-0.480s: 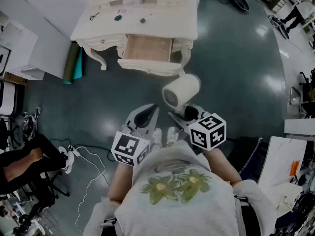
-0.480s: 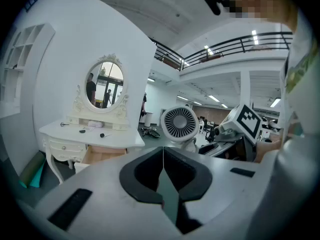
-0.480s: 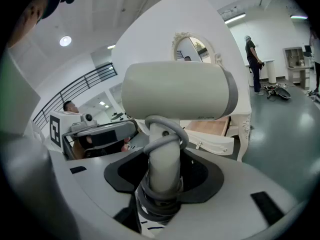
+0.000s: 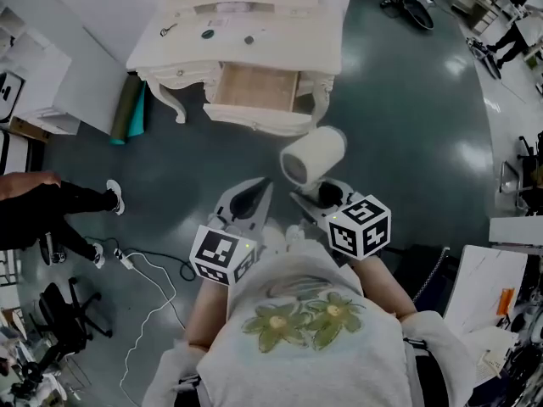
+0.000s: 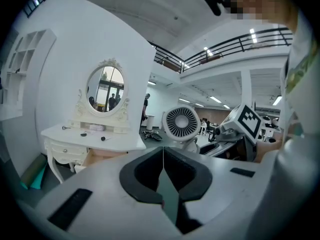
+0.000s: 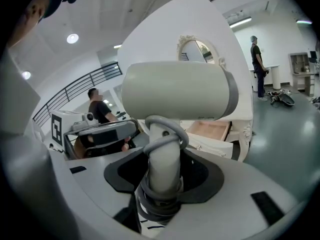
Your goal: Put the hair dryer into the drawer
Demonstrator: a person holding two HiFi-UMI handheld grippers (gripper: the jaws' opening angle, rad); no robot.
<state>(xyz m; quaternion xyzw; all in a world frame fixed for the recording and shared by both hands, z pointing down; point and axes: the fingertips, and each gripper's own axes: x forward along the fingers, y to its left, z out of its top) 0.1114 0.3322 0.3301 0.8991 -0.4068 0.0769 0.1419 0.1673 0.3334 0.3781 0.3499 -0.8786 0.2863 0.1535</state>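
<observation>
R gripper (image 6: 162, 181) clamps its fingers on the hair dryer (image 6: 175, 91) handle, prob. rigid but top-heavy; L gripper (image 5: 163, 166) fingers are together, empty.

Counted from above: one hair dryer (image 4: 312, 155), one white dressing table (image 4: 322, 53) with one open drawer (image 4: 254, 86) and one oval mirror (image 5: 105, 89), and three small dark items (image 4: 206, 33) on its top. Grippers, two: left gripper (image 4: 265, 185) and right gripper (image 4: 316, 195). Each carries one marker cube, so two in all: left cube (image 4: 222, 255), right cube (image 4: 360, 225). Beside the table lean two rolls, one olive roll (image 4: 125, 107) and one teal roll (image 4: 137, 115); one white cable (image 4: 157, 303) lies on the floor, and people number two: the wearer (image 4: 305, 346) and one bystander (image 4: 51, 206).
</observation>
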